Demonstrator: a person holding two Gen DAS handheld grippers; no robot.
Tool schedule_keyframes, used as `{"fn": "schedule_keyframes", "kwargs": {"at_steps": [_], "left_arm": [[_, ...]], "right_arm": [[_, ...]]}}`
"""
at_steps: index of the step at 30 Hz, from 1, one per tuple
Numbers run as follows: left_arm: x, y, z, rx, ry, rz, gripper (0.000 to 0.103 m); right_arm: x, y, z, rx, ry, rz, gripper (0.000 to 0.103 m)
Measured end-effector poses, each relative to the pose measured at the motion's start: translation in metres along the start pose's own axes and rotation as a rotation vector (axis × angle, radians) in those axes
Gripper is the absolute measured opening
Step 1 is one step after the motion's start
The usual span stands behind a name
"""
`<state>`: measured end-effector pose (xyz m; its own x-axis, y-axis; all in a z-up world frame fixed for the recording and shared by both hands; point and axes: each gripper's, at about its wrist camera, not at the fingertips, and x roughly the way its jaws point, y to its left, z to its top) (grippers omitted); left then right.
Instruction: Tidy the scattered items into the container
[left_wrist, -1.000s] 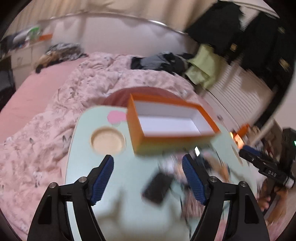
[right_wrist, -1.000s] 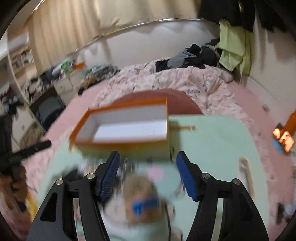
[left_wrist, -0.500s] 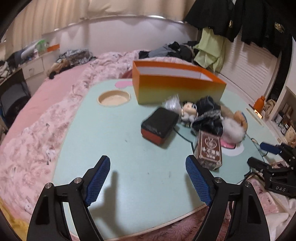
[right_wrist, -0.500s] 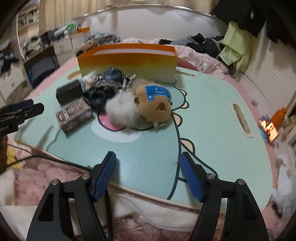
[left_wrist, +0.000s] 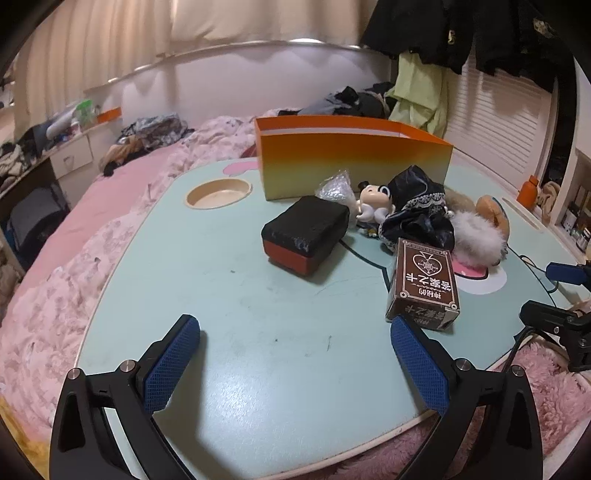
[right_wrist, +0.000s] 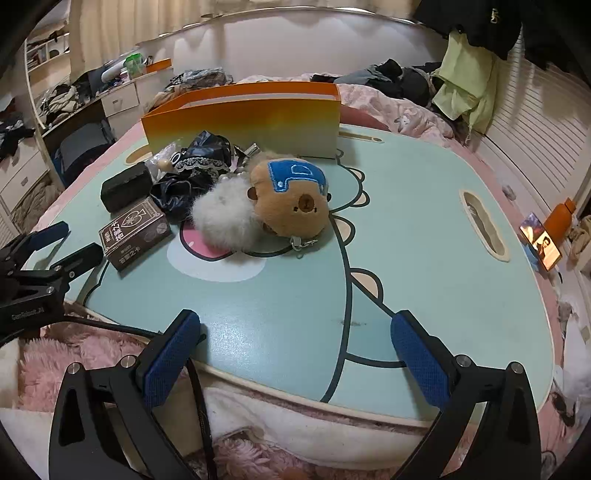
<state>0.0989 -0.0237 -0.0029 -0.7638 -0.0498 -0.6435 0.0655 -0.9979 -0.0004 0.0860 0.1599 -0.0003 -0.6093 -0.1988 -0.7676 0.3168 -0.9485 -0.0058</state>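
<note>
I held both grippers, left (left_wrist: 295, 354) and right (right_wrist: 295, 354), spread wide and empty over the mint cartoon table (right_wrist: 424, 258); the pink bed (left_wrist: 122, 184) lay beyond, the orange box (left_wrist: 351, 162) at the far edge.

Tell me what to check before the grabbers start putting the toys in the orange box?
1. Left gripper open with nothing in it: ok.
2. Right gripper open with nothing in it: ok.
3. Orange box upright, top open: ok. Room inside: cannot tell, its wall hides the bottom.
4. Card box lies apart from the heap, easy to grab: ok.
5. Capybara plush free of the white pompom: not ok, they touch and a keyring chain trails out.
6. Black cable clear of the right gripper: not ok, it runs beside one finger.
</note>
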Motion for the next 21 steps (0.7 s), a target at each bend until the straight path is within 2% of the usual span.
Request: {"fn": "schedule_keyframes", "kwargs": {"at_steps": [21], "left_arm": [[0.0016, -0.0007, -0.0013, 0.004, -0.033, -0.006, 0.103]], "right_arm": [[0.0006, 0.0009, -0.0031, -0.016, -0.02, 0.012, 0.103]]}}
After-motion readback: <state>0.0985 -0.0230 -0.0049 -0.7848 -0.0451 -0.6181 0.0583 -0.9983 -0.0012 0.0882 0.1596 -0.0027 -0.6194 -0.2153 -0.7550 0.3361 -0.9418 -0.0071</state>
